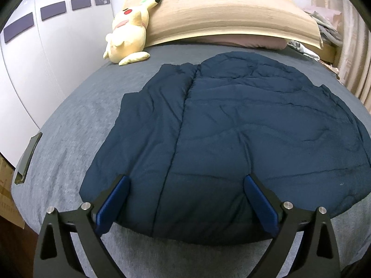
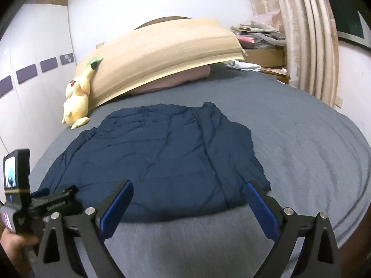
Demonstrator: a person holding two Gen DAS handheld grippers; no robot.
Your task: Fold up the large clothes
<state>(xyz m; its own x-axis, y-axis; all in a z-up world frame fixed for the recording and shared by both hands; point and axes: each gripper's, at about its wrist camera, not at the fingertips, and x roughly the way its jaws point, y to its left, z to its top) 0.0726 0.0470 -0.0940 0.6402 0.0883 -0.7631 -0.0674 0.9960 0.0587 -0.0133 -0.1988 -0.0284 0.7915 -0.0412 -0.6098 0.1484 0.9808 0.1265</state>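
Navy padded jacket [image 1: 231, 134] spread flat across middle of grey bed [image 1: 69, 143], collar end toward headboard, hem toward near edge; probably laid out like this so folds can be made from the hem side. Left sleeve portion looks already turned in along a lengthwise seam, though hard to be sure under fisheye bend. Left gripper [image 1: 186, 202] poised just above near hem, jaws spread wide, nothing between the pads; hem passes under and between the 2 blue fingers [image 1: 113, 205], no contact evident. Right gripper [image 2: 187, 206] also wide open and empty, held short of the hem, jacket's near right corner just beyond its right finger. In right wrist view, left gripper's body and small screen visible at far left, gripped by a hand [image 2: 14, 243], set over jacket's left near corner. Both tools thus stationed at the 2 near corners, likely in readiness to pinch hem and carry it toward collar. Yellow plush [image 1: 127, 30] propped against tan cardboard sheet [image 1: 231, 16] at head of bed, well apart from jacket. Dark flat object [image 1: 29, 157] at bed's left edge, identity unclear.
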